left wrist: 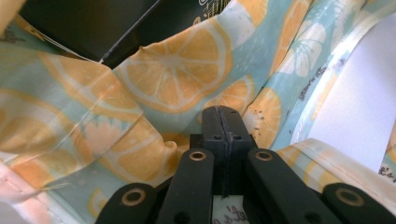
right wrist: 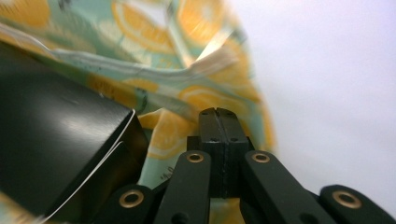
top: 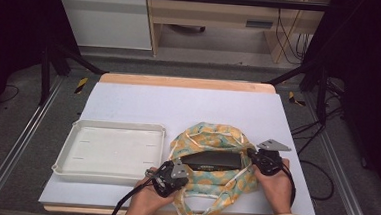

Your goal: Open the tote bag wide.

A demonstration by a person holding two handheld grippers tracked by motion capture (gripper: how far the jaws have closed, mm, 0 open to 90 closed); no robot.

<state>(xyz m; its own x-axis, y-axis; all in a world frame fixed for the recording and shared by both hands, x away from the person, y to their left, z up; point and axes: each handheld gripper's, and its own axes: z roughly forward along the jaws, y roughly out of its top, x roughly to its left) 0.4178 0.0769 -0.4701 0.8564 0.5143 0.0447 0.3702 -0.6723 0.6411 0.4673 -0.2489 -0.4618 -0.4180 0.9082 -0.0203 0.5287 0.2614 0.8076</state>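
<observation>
A cloth bag [top: 209, 181] printed with orange slices on pale green lies at the front middle of the table. A black box [top: 211, 160] sits in its open mouth. My left gripper [top: 183, 167] is at the bag's left edge, my right gripper [top: 250, 154] at its right edge. In the left gripper view the jaws [left wrist: 222, 111] are pressed together on the bag's fabric [left wrist: 173, 79], below the box [left wrist: 93, 28]. In the right gripper view the jaws [right wrist: 218, 112] are shut on the bag's rim [right wrist: 154, 70], beside the box's corner [right wrist: 56, 140].
A white rectangular tray [top: 112, 127] stands left of the bag, near the left gripper. The white table top [top: 188, 105] stretches bare behind the bag. The bag's handle loops [top: 197, 213] hang toward the front edge, between the person's hands.
</observation>
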